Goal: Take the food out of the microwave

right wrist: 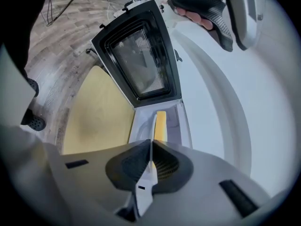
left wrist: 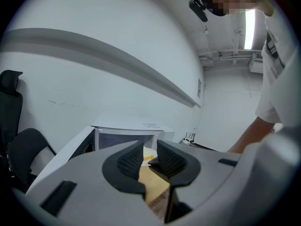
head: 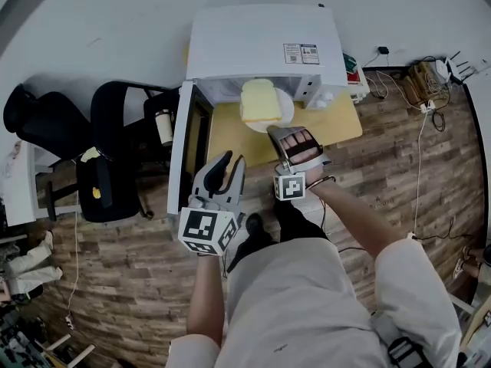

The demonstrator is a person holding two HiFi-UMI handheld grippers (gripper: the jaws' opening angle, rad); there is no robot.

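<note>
Gripping the rim of the round white plate (head: 285, 107) with jaws pinched tight, your right hand-held gripper (head: 280, 133) has the pale yellow bread slice (head: 259, 102) at the mouth of the white microwave (head: 261, 41), your left hand-held gripper (head: 230, 167) gapes empty, so next draw the plate out level.

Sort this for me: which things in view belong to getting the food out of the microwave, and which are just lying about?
Job: microwave, its open door, white plate, bread slice on it, right gripper shut on the plate's rim, left gripper open.
Lying about: black office chairs, cup, floor cables.
</note>
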